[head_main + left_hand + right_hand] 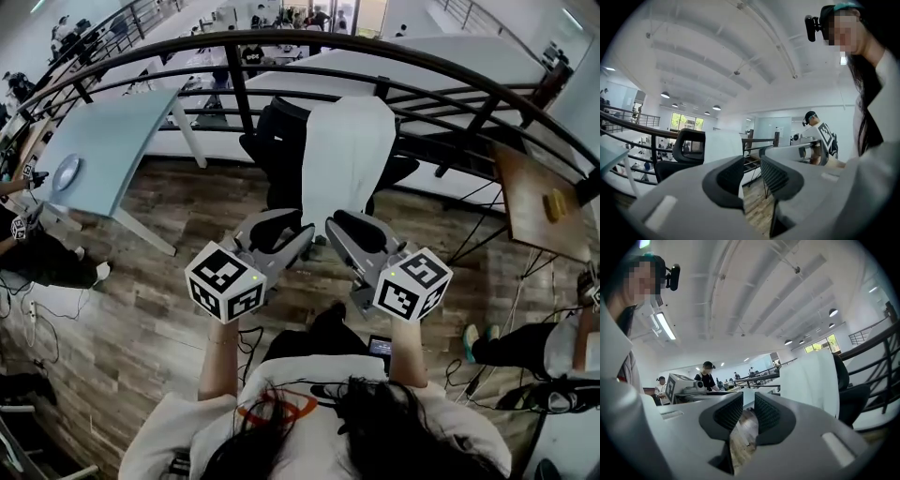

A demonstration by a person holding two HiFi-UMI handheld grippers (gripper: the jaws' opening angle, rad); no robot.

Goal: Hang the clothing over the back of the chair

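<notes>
A white garment (347,155) hangs draped over the back of a black office chair (272,141) by the railing. Both grippers are held close to my body, short of the chair. My left gripper (281,223) has its jaws a little apart with nothing between them. My right gripper (349,225) stands beside it, jaws likewise slightly apart and empty. In the left gripper view, the left gripper (752,174) points toward the garment (723,146) and the chair (689,145). In the right gripper view, wooden floor shows through the gap of the right gripper (749,412), and the garment (811,380) is at the right.
A dark curved metal railing (375,89) runs behind the chair. A pale blue table (103,150) stands at the left, a wooden desk (539,202) at the right. People sit at both edges of the head view. The floor is wood planks (141,309).
</notes>
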